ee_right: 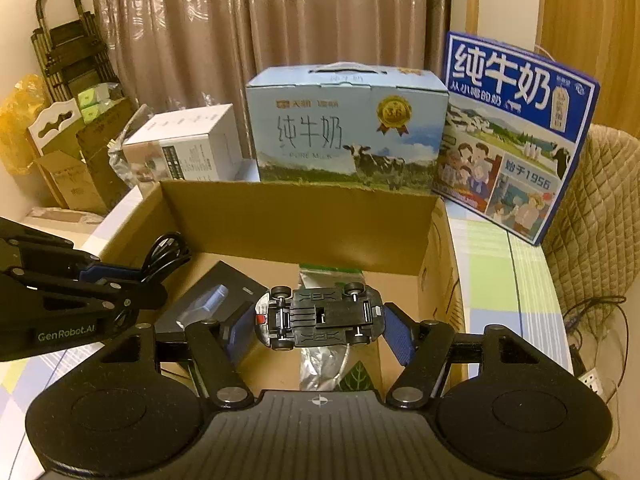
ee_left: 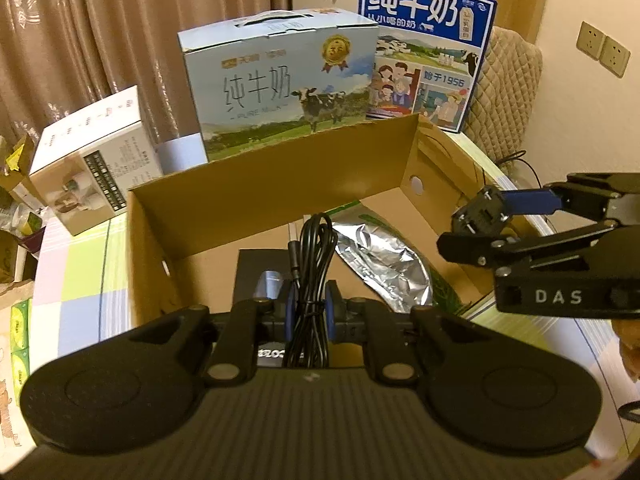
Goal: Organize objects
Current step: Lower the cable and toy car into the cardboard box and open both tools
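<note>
An open cardboard box [ee_left: 280,184] [ee_right: 296,220] stands on the table. Inside lie a black flat package [ee_right: 208,300] [ee_left: 256,268] and a silver foil pouch [ee_left: 384,264] [ee_right: 328,364]. My left gripper [ee_left: 312,312] is shut on a coiled black cable [ee_left: 312,272] and holds it above the box; the cable also shows in the right wrist view [ee_right: 166,256]. My right gripper [ee_right: 320,320] is shut on a toy car [ee_right: 320,316], held with its black underside toward the camera, above the box's near right part. In the left wrist view the right gripper [ee_left: 484,220] comes in from the right.
Two milk cartons [ee_left: 280,80] [ee_left: 432,52] stand behind the box, with a white box [ee_left: 92,160] at the left. Curtains hang behind. A quilted chair [ee_right: 592,220] is at the right, with cables and a power strip [ee_right: 588,376] beside it. Cardboard clutter [ee_right: 72,168] is far left.
</note>
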A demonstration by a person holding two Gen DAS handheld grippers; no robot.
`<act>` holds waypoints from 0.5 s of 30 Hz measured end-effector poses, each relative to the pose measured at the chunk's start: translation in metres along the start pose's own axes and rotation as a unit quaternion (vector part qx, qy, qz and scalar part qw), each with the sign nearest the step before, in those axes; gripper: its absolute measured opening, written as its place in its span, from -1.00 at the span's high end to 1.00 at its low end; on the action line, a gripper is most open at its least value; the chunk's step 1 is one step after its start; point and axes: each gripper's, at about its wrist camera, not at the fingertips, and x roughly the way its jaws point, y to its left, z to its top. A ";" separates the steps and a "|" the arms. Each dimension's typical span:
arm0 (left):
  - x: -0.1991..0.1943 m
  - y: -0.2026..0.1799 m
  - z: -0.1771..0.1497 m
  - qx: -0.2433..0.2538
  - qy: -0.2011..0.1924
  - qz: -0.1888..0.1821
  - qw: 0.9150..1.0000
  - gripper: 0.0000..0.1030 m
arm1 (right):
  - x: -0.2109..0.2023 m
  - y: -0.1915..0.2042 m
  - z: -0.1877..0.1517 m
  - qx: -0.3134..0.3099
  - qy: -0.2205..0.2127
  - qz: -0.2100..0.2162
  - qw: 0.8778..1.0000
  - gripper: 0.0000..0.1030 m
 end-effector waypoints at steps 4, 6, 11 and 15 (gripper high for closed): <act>0.007 -0.005 0.002 0.003 0.001 -0.002 1.000 0.77 | 0.002 -0.004 0.000 0.004 0.000 -0.006 1.000 -0.25; 0.010 -0.006 0.004 0.004 0.002 -0.002 1.000 0.77 | 0.003 -0.007 0.000 0.005 -0.001 -0.010 1.000 -0.25; 0.018 -0.008 0.006 0.003 -0.002 -0.007 1.000 0.73 | 0.006 -0.013 -0.001 0.008 0.000 -0.014 1.000 -0.25; 0.017 -0.007 0.006 -0.005 -0.015 -0.001 1.000 0.20 | 0.007 -0.014 -0.001 0.009 0.002 -0.015 1.000 -0.25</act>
